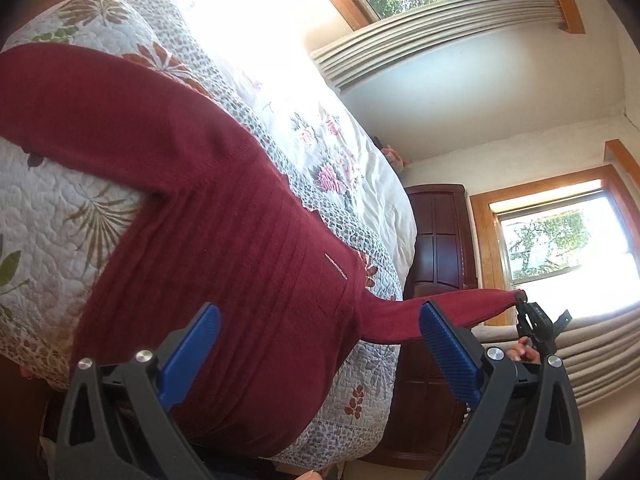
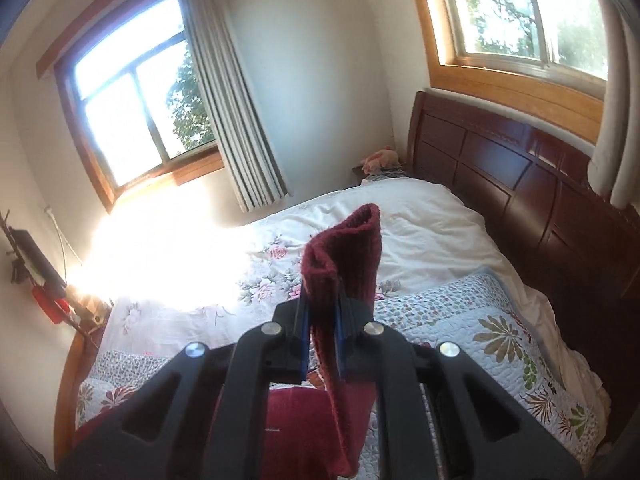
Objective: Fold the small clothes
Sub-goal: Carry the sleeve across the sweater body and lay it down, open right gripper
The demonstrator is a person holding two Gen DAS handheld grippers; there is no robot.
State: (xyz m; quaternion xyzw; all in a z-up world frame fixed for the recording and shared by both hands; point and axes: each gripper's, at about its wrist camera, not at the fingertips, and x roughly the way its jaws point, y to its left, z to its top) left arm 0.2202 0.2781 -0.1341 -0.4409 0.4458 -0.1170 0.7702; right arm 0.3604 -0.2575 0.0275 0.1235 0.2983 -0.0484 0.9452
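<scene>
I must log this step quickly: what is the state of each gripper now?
Left gripper: open, holding nothing, above the red sweater.
Right gripper: shut on the sweater's sleeve, lifted off the bed.

The sweater (image 1: 208, 216) lay spread on the quilt (image 1: 48, 216) near the foot of the bed, one sleeve (image 1: 452, 312) stretched off the edge to the right gripper (image 2: 320, 320) (clamped at the cuff). The left gripper (image 1: 320, 340) hung over the sweater's body. The headboard (image 2: 500, 168) stood beyond the duvet (image 2: 424, 216), under a window (image 2: 532, 8).
</scene>
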